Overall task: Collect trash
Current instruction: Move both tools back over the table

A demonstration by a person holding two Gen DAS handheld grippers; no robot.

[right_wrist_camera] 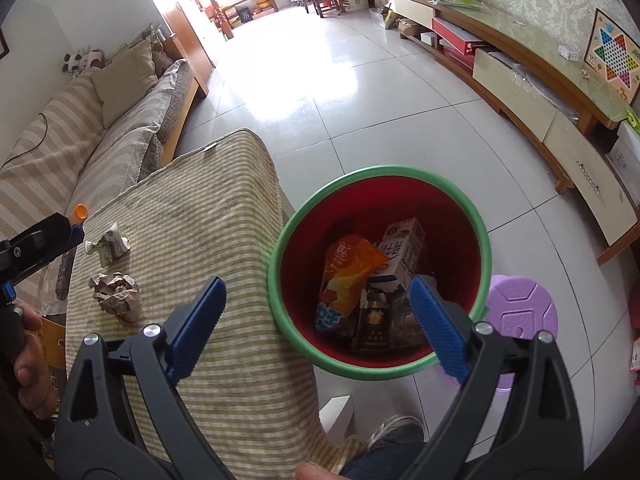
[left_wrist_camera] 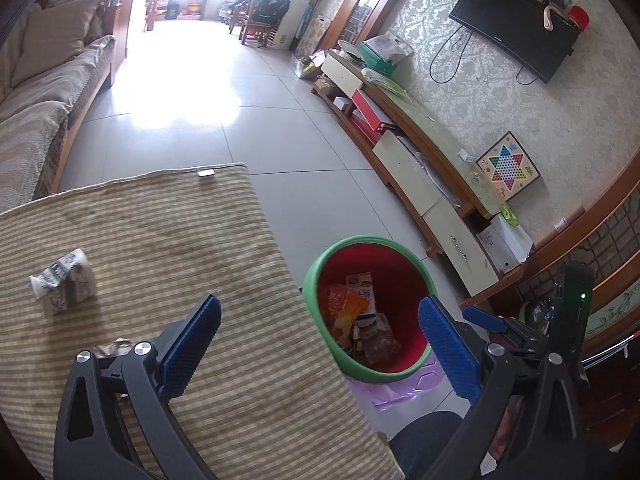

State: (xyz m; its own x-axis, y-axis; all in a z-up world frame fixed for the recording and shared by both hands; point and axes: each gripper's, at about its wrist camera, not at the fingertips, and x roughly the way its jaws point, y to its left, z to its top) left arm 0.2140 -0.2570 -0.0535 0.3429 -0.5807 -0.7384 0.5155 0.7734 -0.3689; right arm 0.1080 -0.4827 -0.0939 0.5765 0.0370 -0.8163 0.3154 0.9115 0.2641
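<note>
Bin (right_wrist_camera: 280,304) mouth unobstructed from above; table (right_wrist_camera: 224,216) edge touches rim; stool (right_wrist_camera: 524,304) just beside.

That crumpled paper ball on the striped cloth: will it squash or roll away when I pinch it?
The paper ball looks loosely crumpled, so it will probably squash and feel light. Its creased, uneven surface should grip well and hardly roll on the striped cloth. The open right gripper looks wide enough.

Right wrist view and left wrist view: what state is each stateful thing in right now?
Left gripper: open, empty.
Right gripper: open, empty, over the bin.
Green-rimmed red trash bin: upright, partly filled.
Crumpled brown paper ball: on the striped cloth, uncollected.
Crushed printed carton: on the cloth, uncollected.
</note>
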